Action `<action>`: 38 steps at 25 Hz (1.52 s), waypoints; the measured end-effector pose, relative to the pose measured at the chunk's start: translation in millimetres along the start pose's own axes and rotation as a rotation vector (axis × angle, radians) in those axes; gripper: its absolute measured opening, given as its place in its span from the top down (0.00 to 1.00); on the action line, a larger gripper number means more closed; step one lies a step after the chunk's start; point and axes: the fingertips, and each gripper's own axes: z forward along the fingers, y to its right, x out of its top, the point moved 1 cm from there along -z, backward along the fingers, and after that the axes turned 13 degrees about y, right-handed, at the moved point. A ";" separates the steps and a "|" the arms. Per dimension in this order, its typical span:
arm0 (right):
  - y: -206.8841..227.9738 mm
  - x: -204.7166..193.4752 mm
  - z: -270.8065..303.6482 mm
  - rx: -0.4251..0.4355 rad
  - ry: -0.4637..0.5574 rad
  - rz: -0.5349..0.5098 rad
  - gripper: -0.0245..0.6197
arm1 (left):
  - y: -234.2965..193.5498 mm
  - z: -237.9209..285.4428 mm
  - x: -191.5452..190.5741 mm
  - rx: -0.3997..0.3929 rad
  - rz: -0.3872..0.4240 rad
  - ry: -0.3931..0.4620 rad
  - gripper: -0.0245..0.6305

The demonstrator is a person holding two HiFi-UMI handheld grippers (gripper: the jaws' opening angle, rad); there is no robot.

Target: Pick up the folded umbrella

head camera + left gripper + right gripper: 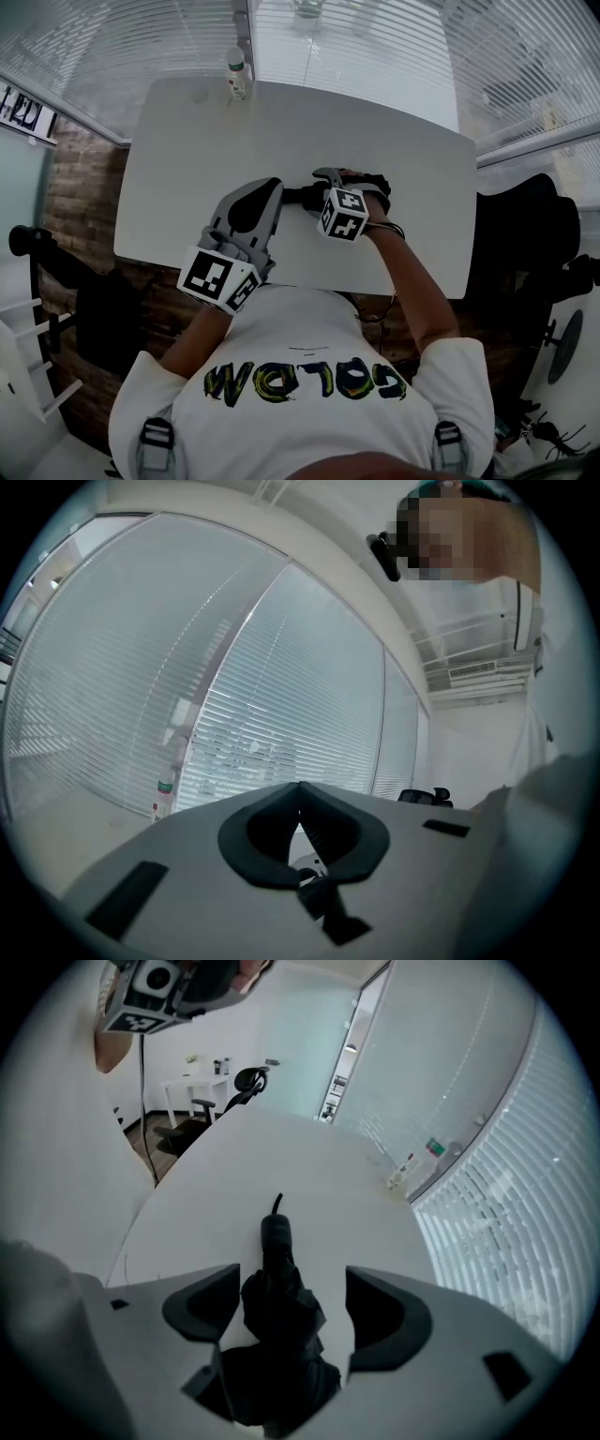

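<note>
The umbrella lies on the white surface, between the spread fingers of the right gripper, which do not press it. The fingers of the left gripper meet at their tips.

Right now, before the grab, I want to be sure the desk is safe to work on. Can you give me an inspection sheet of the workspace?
Surface: white table with rounded corners.
Job's things: black folded umbrella lying flat on the table, handle end pointing away from the right claw.
Clutter: small plastic bottle upright at the table's far edge.
Grippers: right claw open, astride the umbrella, pads clear of it; left claw shut, nothing in it, held over the table's near side.
Cables: nothing seen.
Surroundings: window blinds beyond the table; black office chair nearby.
</note>
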 end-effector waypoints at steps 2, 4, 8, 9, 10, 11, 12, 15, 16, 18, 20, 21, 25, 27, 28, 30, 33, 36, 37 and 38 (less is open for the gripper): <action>-4.2 -7.9 11.4 0.050 -0.041 -0.014 0.41 | -2.6 -1.3 -0.7 0.004 -0.001 -0.002 0.95; -8.1 -16.2 21.7 0.094 -0.079 -0.025 0.37 | -4.9 -2.5 -0.8 0.009 -0.003 -0.003 0.95; -12.0 -28.8 38.3 0.151 -0.131 -0.036 0.35 | -8.5 -4.8 -0.8 0.015 -0.006 -0.004 0.95; -12.9 -31.9 42.0 0.163 -0.144 -0.038 0.35 | -9.6 -5.6 -0.9 0.017 -0.006 -0.005 0.95; -14.2 -35.2 45.4 0.176 -0.157 -0.040 0.35 | -10.7 -6.5 -1.0 0.020 -0.007 -0.005 0.95; -15.7 -38.5 48.6 0.191 -0.169 -0.042 0.35 | -11.8 -7.5 -1.0 0.022 -0.008 -0.005 0.95; -17.1 -41.7 51.7 0.204 -0.181 -0.043 0.35 | -12.8 -8.4 -1.0 0.025 -0.009 -0.005 0.95; -19.6 -50.2 59.3 0.231 -0.200 -0.037 0.35 | -14.5 -11.2 -1.5 0.031 -0.010 -0.006 0.95; -20.4 -51.8 60.3 0.241 -0.202 -0.031 0.35 | -14.7 -12.3 -1.6 0.033 -0.011 -0.006 0.95; -22.3 -52.4 60.5 0.264 -0.200 -0.019 0.36 | -15.0 -14.5 -2.1 0.036 -0.011 -0.008 0.95; -25.1 -51.9 60.5 0.293 -0.196 -0.011 0.42 | -15.5 -16.3 -2.9 0.039 -0.010 -0.008 0.95; -26.7 -51.6 60.1 0.307 -0.195 -0.011 0.44 | -15.5 -16.7 -3.4 0.040 -0.010 -0.008 0.95; -34.3 -49.1 57.9 0.344 -0.188 -0.048 0.58 | -14.7 -16.3 -2.7 0.038 -0.010 -0.007 0.95; -35.6 -48.4 56.3 0.337 -0.184 -0.061 0.60 | -13.8 -16.0 -1.6 0.039 -0.010 -0.007 0.95; -35.3 -48.0 55.6 0.329 -0.181 -0.063 0.61 | -13.1 -16.0 -1.1 0.040 -0.009 -0.006 0.95; -33.6 -47.2 54.2 0.306 -0.175 -0.065 0.63 | -11.4 -15.7 -0.1 0.039 -0.008 -0.003 0.95; -30.2 -45.9 51.3 0.272 -0.163 -0.061 0.64 | -8.9 -14.7 0.3 0.036 -0.006 -0.002 0.95; -26.7 -42.5 45.2 0.243 -0.147 -0.053 0.64 | -5.2 -14.7 0.7 0.032 -0.002 0.001 0.95; -25.1 -41.0 42.6 0.233 -0.140 -0.048 0.64 | -3.9 -14.3 1.1 0.031 -0.001 0.001 0.95; -23.3 -39.4 40.0 0.222 -0.131 -0.041 0.64 | -2.9 -13.8 1.6 0.031 0.000 0.001 0.95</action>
